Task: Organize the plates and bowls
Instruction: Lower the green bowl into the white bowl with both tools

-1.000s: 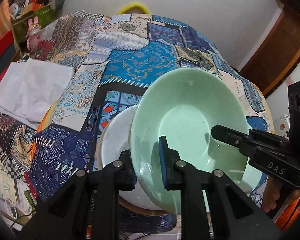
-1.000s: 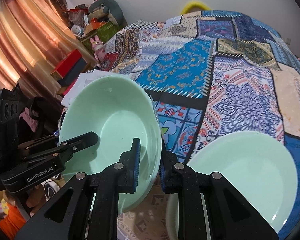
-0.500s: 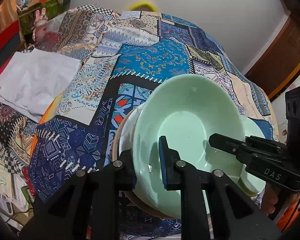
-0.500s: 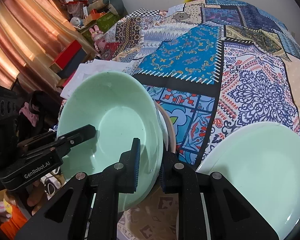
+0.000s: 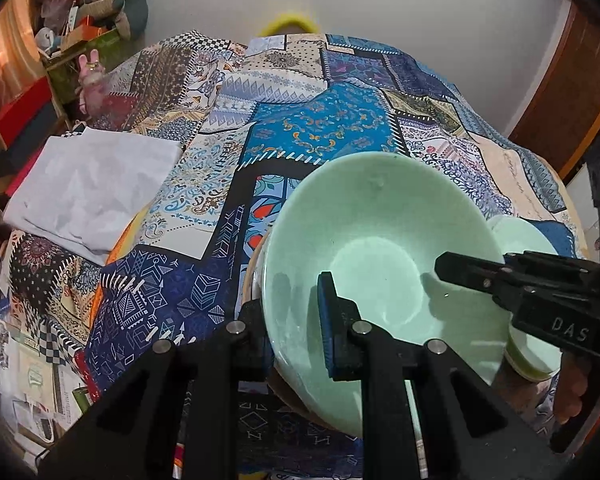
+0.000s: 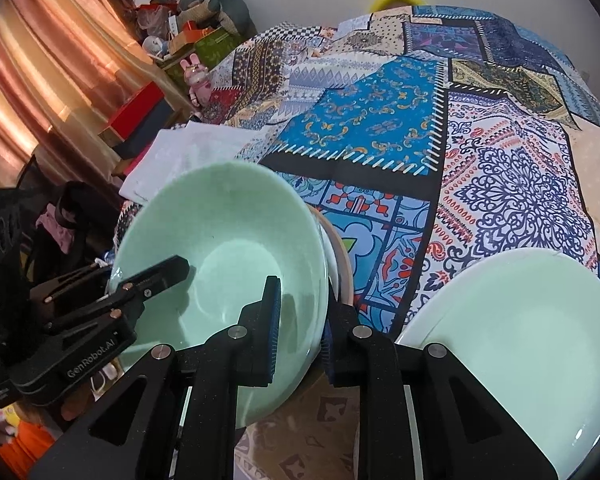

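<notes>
A pale green bowl [image 5: 380, 248] is held between both grippers, over a white dish with a tan rim [image 6: 342, 268] on the patchwork tablecloth. My left gripper [image 5: 292, 320] is shut on the bowl's near rim. My right gripper [image 6: 300, 320] is shut on the opposite rim of the green bowl [image 6: 228, 248]. A second pale green plate [image 6: 512, 344] lies to the right on the table and also shows in the left wrist view [image 5: 528, 240], partly hidden behind the bowl and the right gripper.
A folded white cloth [image 5: 88, 184] lies at the table's left side. Boxes, toys and a curtain [image 6: 40, 72] stand beyond the left edge. A yellow chair back [image 5: 288, 24] stands at the far end.
The green bowl has come down and toward the white dish, now covering almost all of it. Both grippers moved with it and kept their hold.
</notes>
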`<state>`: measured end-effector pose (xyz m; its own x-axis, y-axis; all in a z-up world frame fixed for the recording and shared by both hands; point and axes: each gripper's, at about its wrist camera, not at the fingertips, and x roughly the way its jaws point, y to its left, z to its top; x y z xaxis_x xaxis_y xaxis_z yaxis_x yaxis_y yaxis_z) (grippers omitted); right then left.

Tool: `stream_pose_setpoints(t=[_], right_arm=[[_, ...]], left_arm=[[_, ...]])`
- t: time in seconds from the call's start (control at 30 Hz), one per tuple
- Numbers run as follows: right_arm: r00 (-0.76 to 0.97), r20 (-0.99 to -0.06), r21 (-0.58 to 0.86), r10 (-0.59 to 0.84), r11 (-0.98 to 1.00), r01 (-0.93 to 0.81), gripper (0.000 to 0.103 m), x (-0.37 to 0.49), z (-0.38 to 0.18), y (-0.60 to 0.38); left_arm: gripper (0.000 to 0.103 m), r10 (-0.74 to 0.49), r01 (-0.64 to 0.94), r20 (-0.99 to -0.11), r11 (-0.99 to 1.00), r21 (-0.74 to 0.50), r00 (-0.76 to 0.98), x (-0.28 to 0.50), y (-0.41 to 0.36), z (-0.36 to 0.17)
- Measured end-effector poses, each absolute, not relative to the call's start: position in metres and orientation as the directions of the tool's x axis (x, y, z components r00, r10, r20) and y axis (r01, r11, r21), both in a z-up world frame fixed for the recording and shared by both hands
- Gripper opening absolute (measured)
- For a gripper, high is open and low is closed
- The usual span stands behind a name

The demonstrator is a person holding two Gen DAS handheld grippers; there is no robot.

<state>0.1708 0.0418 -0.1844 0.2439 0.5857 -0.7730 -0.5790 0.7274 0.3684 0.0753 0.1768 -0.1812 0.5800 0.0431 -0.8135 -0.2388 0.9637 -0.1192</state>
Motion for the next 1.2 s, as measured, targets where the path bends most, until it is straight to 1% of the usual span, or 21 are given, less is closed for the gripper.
stream_pose_setpoints(t=[0.2,0.27,0.37,0.5,0.57,0.6,0.63,0.87,0.97,1.07,1.13,1.2], right_arm=[[0.241,-0.762,0.399,0.601,0.729,-0.556,0.018,0.174,-0.185,0.037],[0.269,-0.763,0.376,0.588,0.742,-0.556,0.019,0.172,-0.182,0.036],[0.329,-0.753,0.322,0.57,0.755,-0.572,0.024,0.171,-0.174,0.034],[0.313,-0.746,0.333,0.588,0.736,-0.589,0.025,0.169,-0.17,0.036],[0.322,-0.748,0.312,0.581,0.735,-0.601,0.025,0.166,-0.169,0.037],[0.327,-0.746,0.308,0.58,0.736,-0.603,0.025,0.165,-0.169,0.037],[0.328,-0.745,0.309,0.581,0.736,-0.603,0.027,0.164,-0.168,0.036],[0.335,-0.736,0.316,0.588,0.736,-0.599,0.039,0.162,-0.167,0.025],[0.331,-0.739,0.314,0.586,0.735,-0.6,0.039,0.161,-0.167,0.022],[0.33,-0.744,0.306,0.581,0.736,-0.604,0.039,0.16,-0.168,0.021],[0.326,-0.747,0.305,0.579,0.734,-0.606,0.039,0.159,-0.169,0.02],[0.325,-0.748,0.303,0.578,0.734,-0.608,0.04,0.158,-0.169,0.02]], left_arm=[[0.018,0.079,-0.243,-0.811,0.967,-0.079,0.58,0.076,0.17,-0.182],[0.018,0.087,-0.244,-0.811,0.967,-0.07,0.578,0.077,0.169,-0.182],[0.018,0.088,-0.244,-0.813,0.968,-0.067,0.575,0.078,0.169,-0.183],[0.018,0.076,-0.251,-0.812,0.964,-0.089,0.579,0.081,0.171,-0.18],[0.023,0.079,-0.244,-0.812,0.966,-0.08,0.578,0.083,0.168,-0.18],[0.027,0.08,-0.236,-0.813,0.969,-0.073,0.577,0.085,0.167,-0.179],[0.029,0.082,-0.23,-0.815,0.971,-0.064,0.573,0.086,0.164,-0.179],[0.029,0.096,-0.236,-0.829,0.971,-0.044,0.551,0.089,0.162,-0.171],[0.029,0.091,-0.253,-0.829,0.966,-0.062,0.551,0.089,0.166,-0.167],[0.033,0.093,-0.256,-0.829,0.965,-0.062,0.552,0.089,0.166,-0.164],[0.04,0.127,-0.258,-0.814,0.966,-0.03,0.567,0.087,0.162,-0.157],[0.042,0.148,-0.25,-0.79,0.968,-0.007,0.595,0.083,0.159,-0.149]])
